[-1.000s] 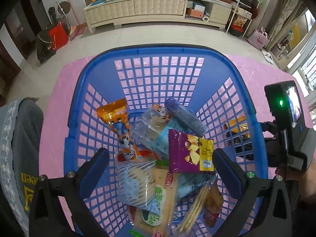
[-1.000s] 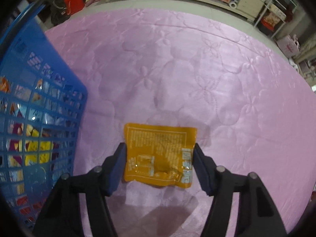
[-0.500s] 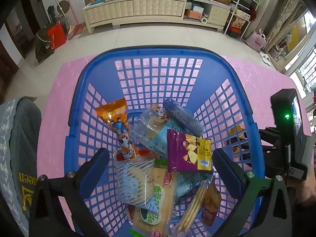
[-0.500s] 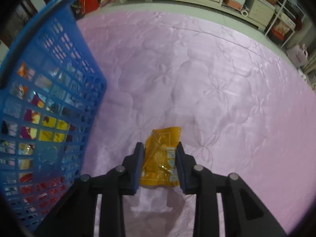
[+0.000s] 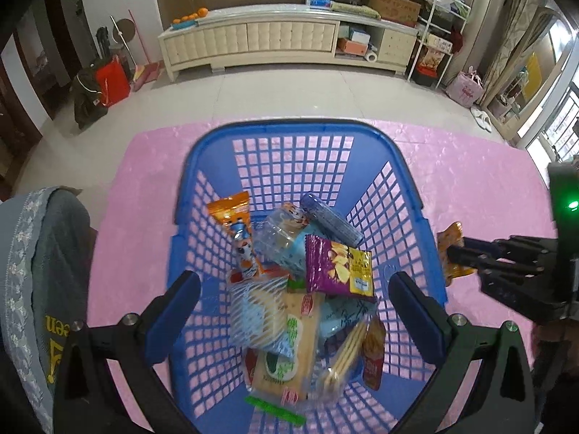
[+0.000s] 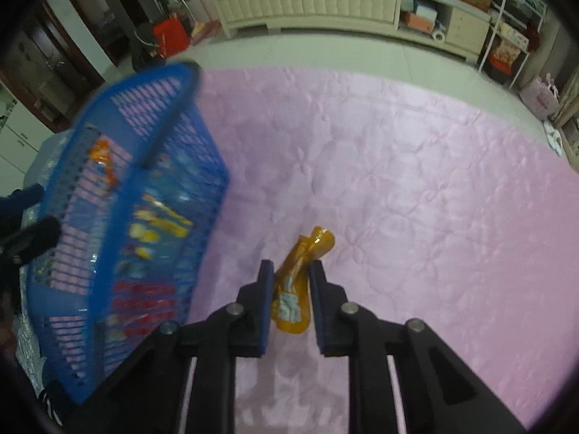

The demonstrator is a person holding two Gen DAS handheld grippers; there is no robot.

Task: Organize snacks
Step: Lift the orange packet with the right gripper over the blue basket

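**Right gripper clamping orange packet beside basket**

Right gripper (image 6: 291, 275): jaws have just been closing and are now pinching the orange snack packet (image 6: 296, 282), which is crumpling upright between the pads. In the left wrist view the packet (image 5: 450, 244) is hanging just outside the basket's right wall, over the pink quilted cover (image 6: 416, 181).

Left gripper (image 5: 295, 307): jaws are standing wide apart, holding nothing, hovering above the blue basket (image 5: 296, 128).

Basket is sitting on the pink cover and holding the other snacks: purple chip bag (image 5: 338, 266) on top, orange cartoon packet (image 5: 235, 231) leaning on the left wall, cracker pack (image 5: 293, 347) and clear striped wrapper (image 5: 258, 311) near the front.
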